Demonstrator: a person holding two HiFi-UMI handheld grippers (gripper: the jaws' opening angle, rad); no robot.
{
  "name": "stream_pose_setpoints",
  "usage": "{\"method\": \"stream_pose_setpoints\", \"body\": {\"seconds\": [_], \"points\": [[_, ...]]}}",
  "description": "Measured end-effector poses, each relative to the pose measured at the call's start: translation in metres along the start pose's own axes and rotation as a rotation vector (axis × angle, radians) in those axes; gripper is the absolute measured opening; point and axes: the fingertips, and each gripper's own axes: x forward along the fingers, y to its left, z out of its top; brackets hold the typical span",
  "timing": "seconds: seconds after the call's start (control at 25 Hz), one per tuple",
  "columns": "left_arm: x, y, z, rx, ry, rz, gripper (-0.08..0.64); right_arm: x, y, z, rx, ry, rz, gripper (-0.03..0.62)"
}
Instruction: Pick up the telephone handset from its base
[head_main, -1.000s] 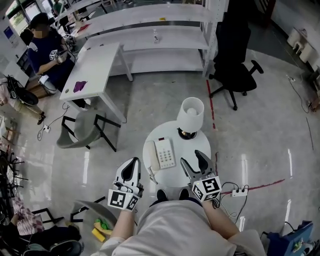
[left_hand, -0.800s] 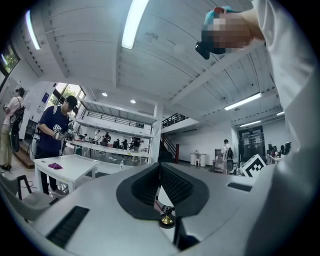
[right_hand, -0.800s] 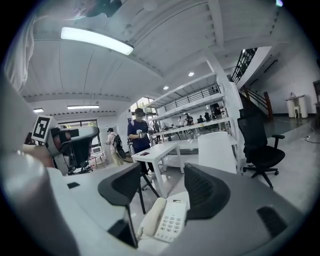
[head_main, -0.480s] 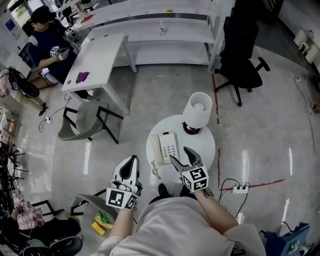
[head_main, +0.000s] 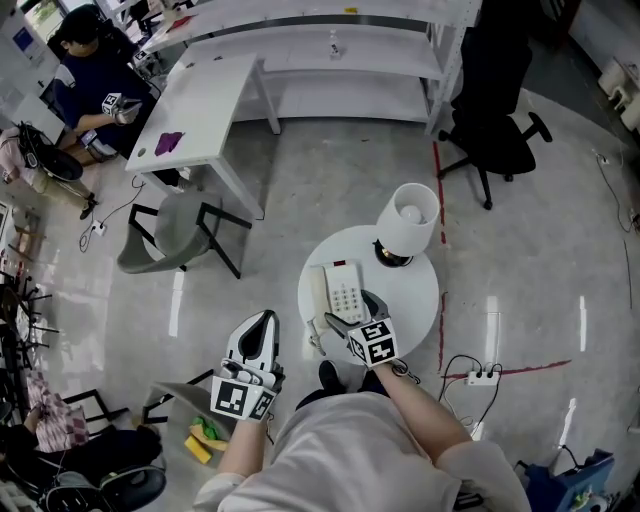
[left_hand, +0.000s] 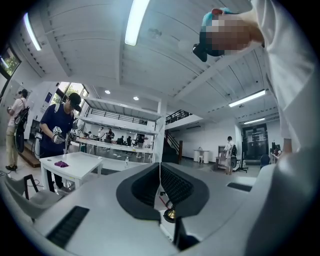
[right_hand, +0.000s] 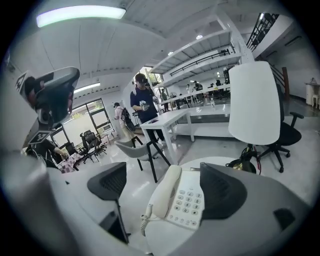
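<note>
Handset (right_hand: 164, 192), one only, lies on its base (right_hand: 196, 206) between right gripper's (head_main: 353, 312) opening jaws, seemingly untouched; left gripper (head_main: 263, 322) clenched.

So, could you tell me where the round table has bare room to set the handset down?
Bare top lies right of the telephone, in front of the lamp, toward the table rim. The left half is crowded.

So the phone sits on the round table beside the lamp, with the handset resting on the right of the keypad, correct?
No. The handset rests on the left of the keypad, as the right gripper view shows. The rest holds: the phone sits on the round table beside the lamp.
</note>
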Motion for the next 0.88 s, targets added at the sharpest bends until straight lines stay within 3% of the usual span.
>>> {"method": "stream_pose_setpoints", "body": {"seconds": [0.88], "points": [[-0.005,0.017,-0.001,0.014,0.009,-0.023,0.021,0.121,0.001,-0.083,0.063,0.299,-0.064,0.44]]}}
